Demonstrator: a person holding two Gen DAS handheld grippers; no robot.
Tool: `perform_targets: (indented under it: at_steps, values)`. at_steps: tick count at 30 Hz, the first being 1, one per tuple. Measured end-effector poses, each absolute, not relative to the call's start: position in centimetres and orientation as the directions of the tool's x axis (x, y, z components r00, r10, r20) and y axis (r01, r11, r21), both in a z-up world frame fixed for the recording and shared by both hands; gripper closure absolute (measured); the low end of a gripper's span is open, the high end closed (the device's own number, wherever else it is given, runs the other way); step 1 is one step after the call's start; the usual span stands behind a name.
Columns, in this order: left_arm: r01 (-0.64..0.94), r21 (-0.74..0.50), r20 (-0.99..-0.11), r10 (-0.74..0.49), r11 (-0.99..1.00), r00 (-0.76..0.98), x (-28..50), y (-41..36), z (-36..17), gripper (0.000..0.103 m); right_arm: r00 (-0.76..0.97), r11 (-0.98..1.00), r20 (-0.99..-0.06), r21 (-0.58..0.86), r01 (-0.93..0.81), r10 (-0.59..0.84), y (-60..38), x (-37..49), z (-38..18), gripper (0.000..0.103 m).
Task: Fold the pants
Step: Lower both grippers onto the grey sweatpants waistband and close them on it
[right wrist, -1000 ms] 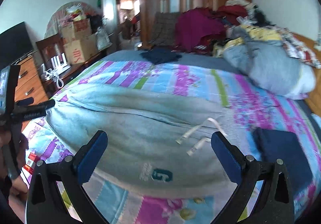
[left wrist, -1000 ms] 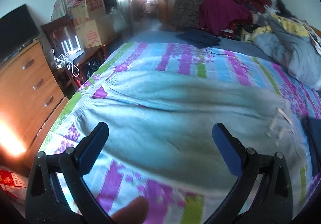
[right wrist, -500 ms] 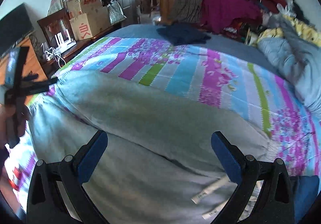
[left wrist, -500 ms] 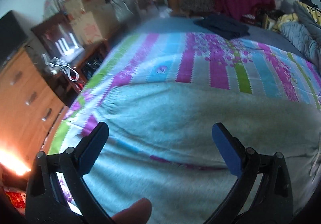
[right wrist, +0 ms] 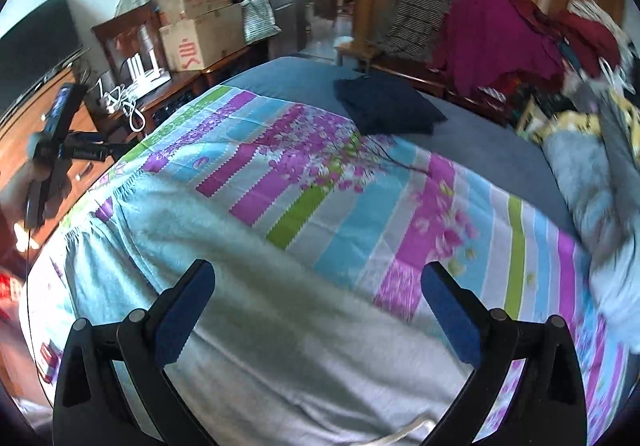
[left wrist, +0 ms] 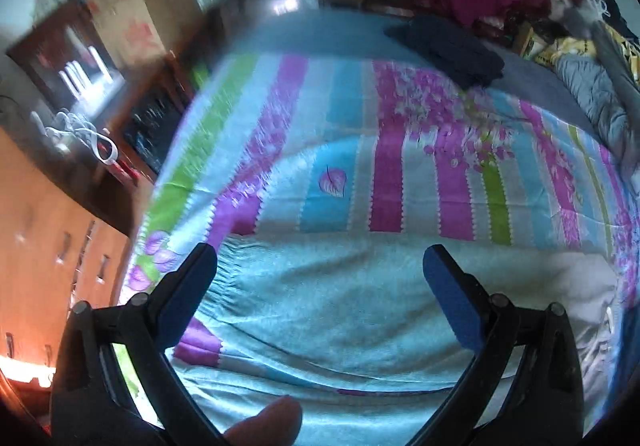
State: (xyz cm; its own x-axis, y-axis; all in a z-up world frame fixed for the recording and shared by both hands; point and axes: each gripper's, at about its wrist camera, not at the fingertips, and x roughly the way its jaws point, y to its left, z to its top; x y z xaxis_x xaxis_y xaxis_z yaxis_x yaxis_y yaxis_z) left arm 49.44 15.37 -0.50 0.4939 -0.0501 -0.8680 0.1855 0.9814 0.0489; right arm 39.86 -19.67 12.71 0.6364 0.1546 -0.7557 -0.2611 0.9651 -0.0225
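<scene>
Light grey-blue sweatpants [left wrist: 340,302] lie spread flat on a bed with a striped floral sheet [left wrist: 384,182]. Their gathered leg cuffs point to the left edge, and the far leg's cuff [left wrist: 232,250] sits just ahead of my left fingers. My left gripper [left wrist: 320,278] hangs open over that far leg near the cuff, nothing between its blue pads. In the right wrist view the pants [right wrist: 240,286] fill the lower half, and my right gripper [right wrist: 318,302] is open above their upper edge. The left gripper [right wrist: 60,138] shows far left there.
A folded navy garment [right wrist: 384,106] lies at the far end of the bed. Piled clothes and a grey quilt [right wrist: 592,182] crowd the right side. A wooden dresser [left wrist: 48,246], a desk with cables and cardboard boxes [right wrist: 200,38] line the left wall.
Both grippers have moved forward and lower over the pants, toward their far edge. The left one shifted toward the leg cuffs. The drawstrings have almost dropped out of the right view.
</scene>
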Motion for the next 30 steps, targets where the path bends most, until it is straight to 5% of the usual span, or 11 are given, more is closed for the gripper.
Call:
perform_targets:
  at_steps: [12, 30]
  values:
    - [0.759, 0.173, -0.949, -0.100, 0.628, 0.299, 56.1, 13.3, -7.0, 0.000, 0.573, 0.940, -0.788, 0.021, -0.341, 0.225, -18.4, 43.9, 6.8, 0.000]
    - [0.912, -0.099, -0.995, -0.040, 0.397, -0.091, 58.7, 10.9, -17.3, 0.001, 0.473, 0.945, -0.847, 0.096, -0.312, 0.243, -21.0, 46.2, 0.4, 0.000]
